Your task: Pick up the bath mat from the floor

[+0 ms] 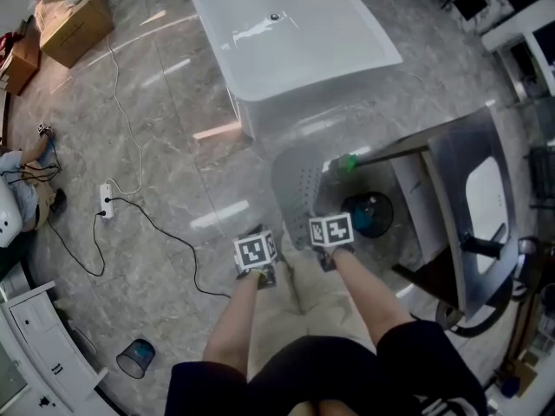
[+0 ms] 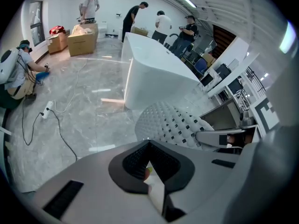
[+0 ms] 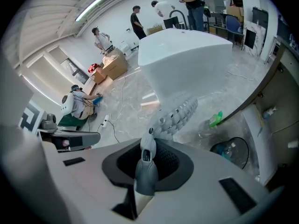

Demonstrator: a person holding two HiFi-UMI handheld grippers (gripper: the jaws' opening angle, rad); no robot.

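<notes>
The bath mat [image 1: 299, 185] is a grey rubber sheet studded with bumps and holes, lifted off the marble floor and hanging in front of me. My left gripper [image 1: 257, 258] and right gripper [image 1: 332, 237] sit side by side at its near edge. In the left gripper view a pale fold of the mat [image 2: 170, 122] is pinched in the left gripper [image 2: 152, 171]. In the right gripper view the right gripper [image 3: 145, 160] is shut on a rolled grey edge, and the mat [image 3: 180, 115] curls away beyond it.
A white bathtub [image 1: 295, 33] stands ahead. To the right are a grey vanity unit [image 1: 473, 206], a dark bin [image 1: 368, 213] and a green bottle [image 1: 347, 163]. A power strip with its cable [image 1: 106, 202], a small bin [image 1: 136, 358] and cardboard boxes [image 1: 74, 20] lie to the left. Several people stand beyond the tub.
</notes>
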